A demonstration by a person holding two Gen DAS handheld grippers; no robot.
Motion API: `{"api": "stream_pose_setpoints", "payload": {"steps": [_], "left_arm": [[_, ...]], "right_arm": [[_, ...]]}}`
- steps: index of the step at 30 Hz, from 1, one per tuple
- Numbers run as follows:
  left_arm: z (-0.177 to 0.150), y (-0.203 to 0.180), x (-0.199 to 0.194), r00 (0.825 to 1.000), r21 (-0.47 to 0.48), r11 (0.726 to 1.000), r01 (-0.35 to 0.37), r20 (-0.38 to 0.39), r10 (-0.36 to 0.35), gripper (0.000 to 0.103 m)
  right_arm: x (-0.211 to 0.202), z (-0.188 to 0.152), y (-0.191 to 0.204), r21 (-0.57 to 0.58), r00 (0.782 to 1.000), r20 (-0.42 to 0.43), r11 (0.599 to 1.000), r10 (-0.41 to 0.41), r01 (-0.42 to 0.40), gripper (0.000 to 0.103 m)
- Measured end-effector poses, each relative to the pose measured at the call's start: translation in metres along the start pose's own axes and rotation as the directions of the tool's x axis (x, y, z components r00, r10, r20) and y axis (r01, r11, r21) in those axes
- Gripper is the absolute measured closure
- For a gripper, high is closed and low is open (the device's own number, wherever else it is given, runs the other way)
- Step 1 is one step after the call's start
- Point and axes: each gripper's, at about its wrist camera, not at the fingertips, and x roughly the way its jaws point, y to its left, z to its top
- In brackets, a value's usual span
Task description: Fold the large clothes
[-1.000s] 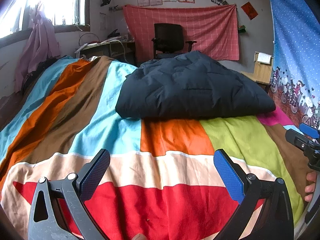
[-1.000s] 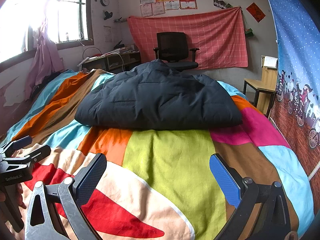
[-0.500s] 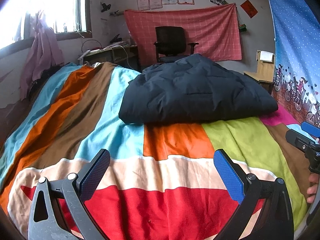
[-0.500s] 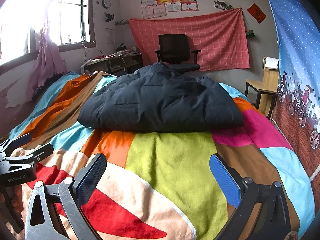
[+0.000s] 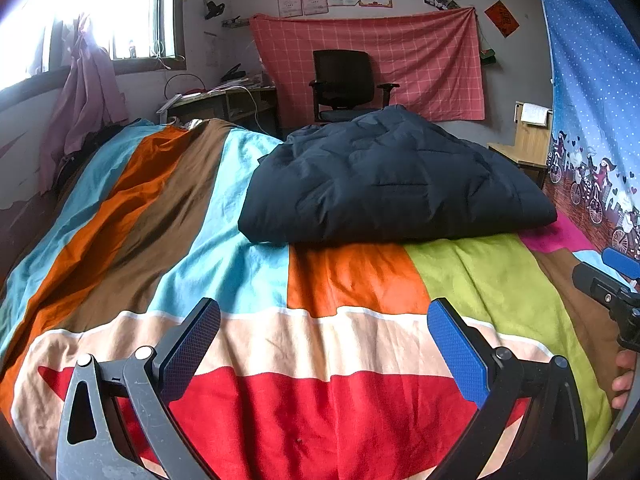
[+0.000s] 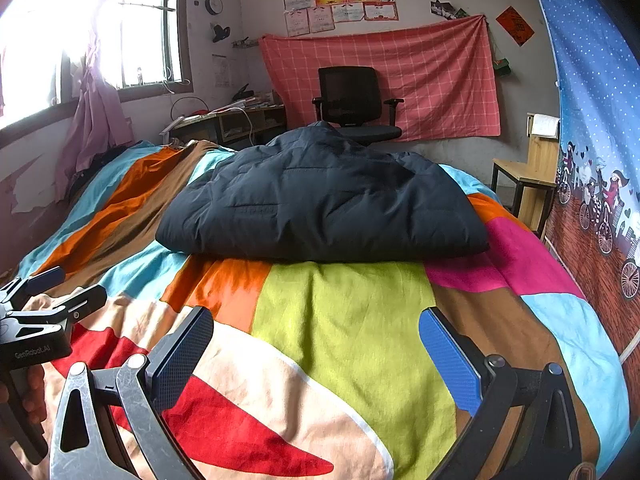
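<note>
A dark navy quilted jacket (image 5: 392, 184) lies in a folded bundle on the far half of a bed with a multicoloured patchwork cover (image 5: 344, 280); it also shows in the right wrist view (image 6: 320, 204). My left gripper (image 5: 324, 344) is open and empty, above the near red and cream part of the cover, well short of the jacket. My right gripper (image 6: 316, 352) is open and empty above the green patch, also short of the jacket. Each gripper shows at the edge of the other's view: the right one (image 5: 612, 284), the left one (image 6: 44, 300).
A black office chair (image 6: 352, 100) and a cluttered desk (image 6: 228, 120) stand beyond the bed against a red checked wall cloth. A wooden stool (image 6: 524, 176) stands at the right by a blue printed curtain (image 6: 592, 120). A window with a pink curtain (image 6: 96, 112) is at the left.
Both grippers have tilted up and drawn slightly back, so the jacket sits lower and a little farther in both views. Both stay open and empty.
</note>
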Motion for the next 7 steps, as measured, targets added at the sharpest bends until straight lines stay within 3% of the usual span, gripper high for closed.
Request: {"api": "stream_pose_setpoints", "payload": {"steps": [7], "left_arm": [[-0.0012, 0.0001, 0.0008, 1.000, -0.003, 1.000, 0.001, -0.011, -0.001, 0.001]], "right_arm": [[0.0002, 0.0002, 0.0005, 0.001, 1.000, -0.001, 1.000, -0.001, 0.001, 0.000]]}}
